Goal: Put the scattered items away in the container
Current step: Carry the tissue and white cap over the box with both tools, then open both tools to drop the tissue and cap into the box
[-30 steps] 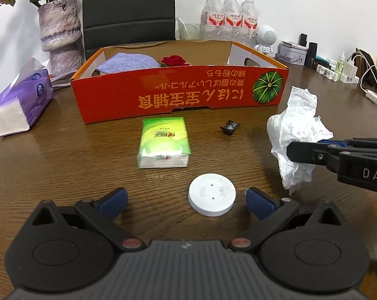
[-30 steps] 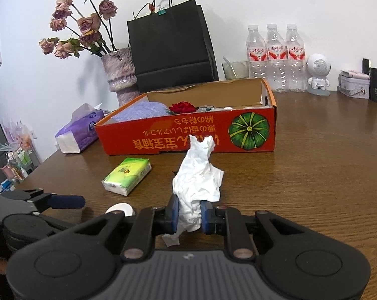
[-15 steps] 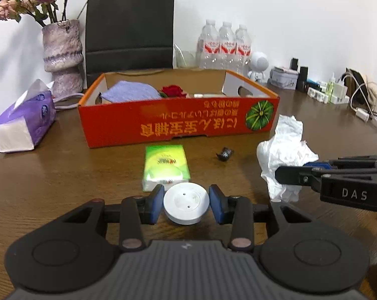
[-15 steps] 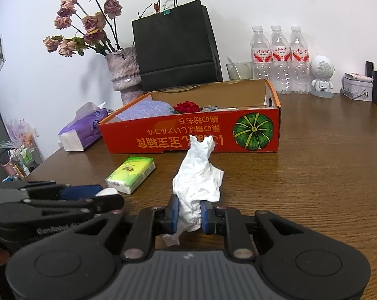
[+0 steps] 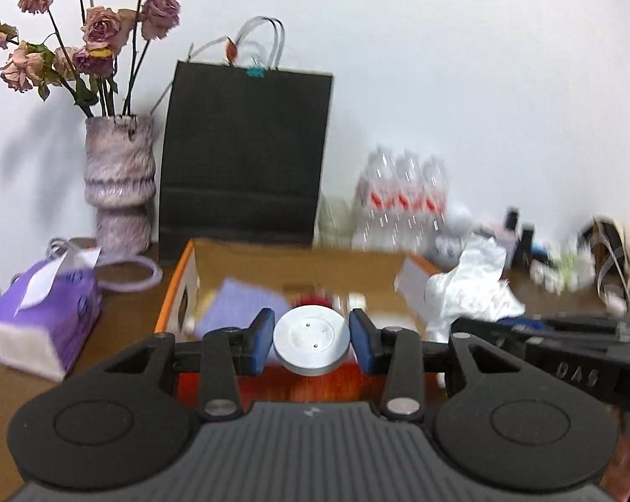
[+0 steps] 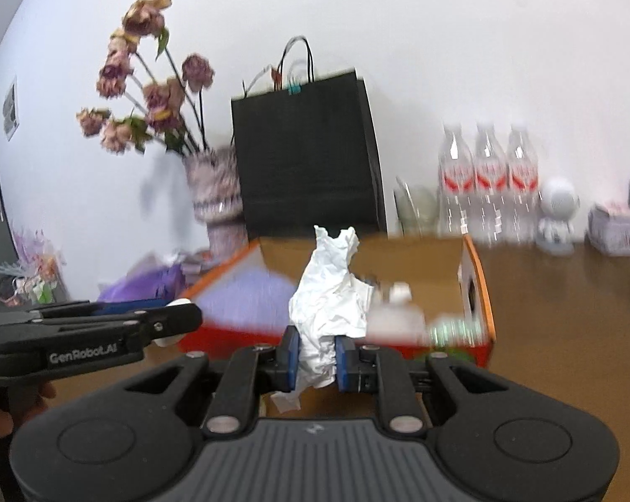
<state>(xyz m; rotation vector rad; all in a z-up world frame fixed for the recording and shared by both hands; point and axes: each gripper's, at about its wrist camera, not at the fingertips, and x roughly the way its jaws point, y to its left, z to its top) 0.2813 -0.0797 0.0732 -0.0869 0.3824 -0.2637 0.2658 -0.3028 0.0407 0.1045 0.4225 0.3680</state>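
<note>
white plastic, the disc (image 5: 311,345) looked rigid, light and smooth-edged; the left hand-held gripper (image 5: 311,345) pinched it by its rim, blue pads either side, flat face tipped toward the camera, just ahead of the orange box (image 5: 177,293).

from the right wrist, the right hand-held gripper (image 6: 317,362) was clamped on the low end of a crumpled tissue (image 6: 329,293): soft, weightless, standing upright, box (image 6: 480,293) just beyond.

Both tongs are chunky black plastic with blue pads (image 5: 261,341), silver screws and ribbed grey bases; left tongs (image 6: 106,334) say "GenRobot.AI", right tongs (image 5: 566,355) "DAS".
</note>
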